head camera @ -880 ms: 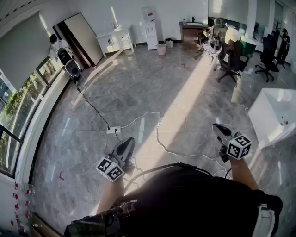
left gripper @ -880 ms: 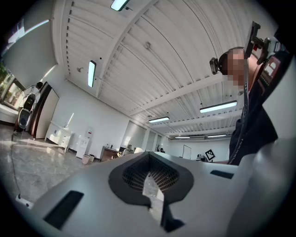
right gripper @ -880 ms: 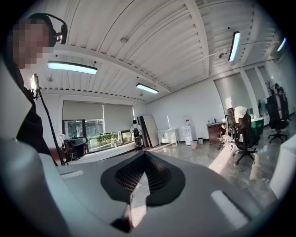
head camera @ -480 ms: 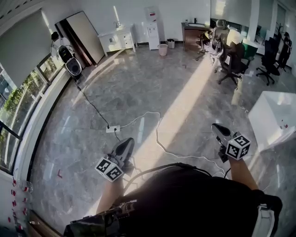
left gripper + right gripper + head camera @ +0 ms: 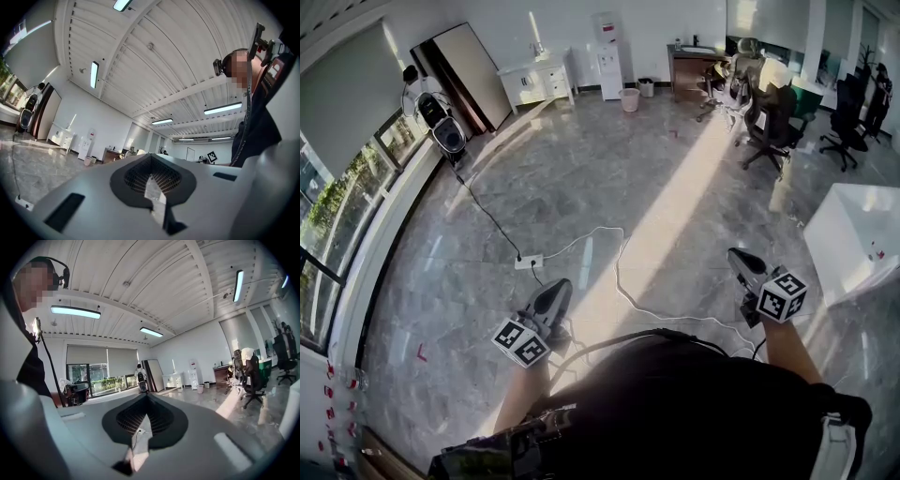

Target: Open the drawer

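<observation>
A white cabinet with drawers [image 5: 534, 81] stands against the far wall, several metres away across the floor. It also shows small in the left gripper view [image 5: 59, 136] and in the right gripper view [image 5: 173, 379]. My left gripper [image 5: 555, 292] hangs in front of my body at lower centre-left, jaws together, nothing in them. My right gripper [image 5: 739, 260] is held out at the right, jaws also together and empty. Both grippers [image 5: 151, 158] [image 5: 146, 398] point across the room, roughly level.
A white cable with a power strip [image 5: 530, 262] runs over the marble floor ahead. A speaker on a stand [image 5: 445, 137] stands by the left windows. A white table [image 5: 861, 236] is at the right, office chairs [image 5: 766, 129] and a desk [image 5: 692, 64] at the back right, a bin [image 5: 629, 99] near the cabinet.
The head view has shifted very slightly; both grippers keep their places and stay closed.
</observation>
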The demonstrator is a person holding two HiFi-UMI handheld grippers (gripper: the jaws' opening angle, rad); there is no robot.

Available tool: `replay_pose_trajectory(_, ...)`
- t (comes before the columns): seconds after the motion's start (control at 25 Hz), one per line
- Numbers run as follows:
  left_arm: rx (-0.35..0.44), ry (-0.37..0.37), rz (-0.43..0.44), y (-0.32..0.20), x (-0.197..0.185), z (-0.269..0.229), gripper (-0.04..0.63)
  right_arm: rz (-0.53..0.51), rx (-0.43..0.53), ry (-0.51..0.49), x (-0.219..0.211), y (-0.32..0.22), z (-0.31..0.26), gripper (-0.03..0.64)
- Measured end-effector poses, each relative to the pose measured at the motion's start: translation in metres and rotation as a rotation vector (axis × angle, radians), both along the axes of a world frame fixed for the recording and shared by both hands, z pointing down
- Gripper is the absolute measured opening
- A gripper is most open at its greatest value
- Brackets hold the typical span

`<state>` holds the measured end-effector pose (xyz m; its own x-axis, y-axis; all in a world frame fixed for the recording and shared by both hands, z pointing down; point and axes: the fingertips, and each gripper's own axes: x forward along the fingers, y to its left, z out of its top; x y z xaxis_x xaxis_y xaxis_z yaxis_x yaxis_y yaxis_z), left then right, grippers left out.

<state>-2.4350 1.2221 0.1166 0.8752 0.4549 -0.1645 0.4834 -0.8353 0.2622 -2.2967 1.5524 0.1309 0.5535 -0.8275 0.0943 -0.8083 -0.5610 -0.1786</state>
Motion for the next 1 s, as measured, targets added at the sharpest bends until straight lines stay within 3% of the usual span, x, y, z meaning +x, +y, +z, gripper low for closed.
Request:
replay_pose_trajectory(0.24,0.011,-0.002,0.013,0.018,0.011,-0.008,0.0,0.005,0.006,-0.006,0.006,0.018,0.0,0.002)
replay_pose_trajectory(0.6,0.019,-0.005,0.042,0.09,0.04,-0.008,0.0,0.032,0.002,-0.02,0.027,0.093,0.007,0.002)
replay_pose_trajectory(1.0,0.013,-0.036,0.035,0.157,0.062,0.0,0.0,-0.022,-0.009,-0.044,0.053,0.143,0.022,0.002)
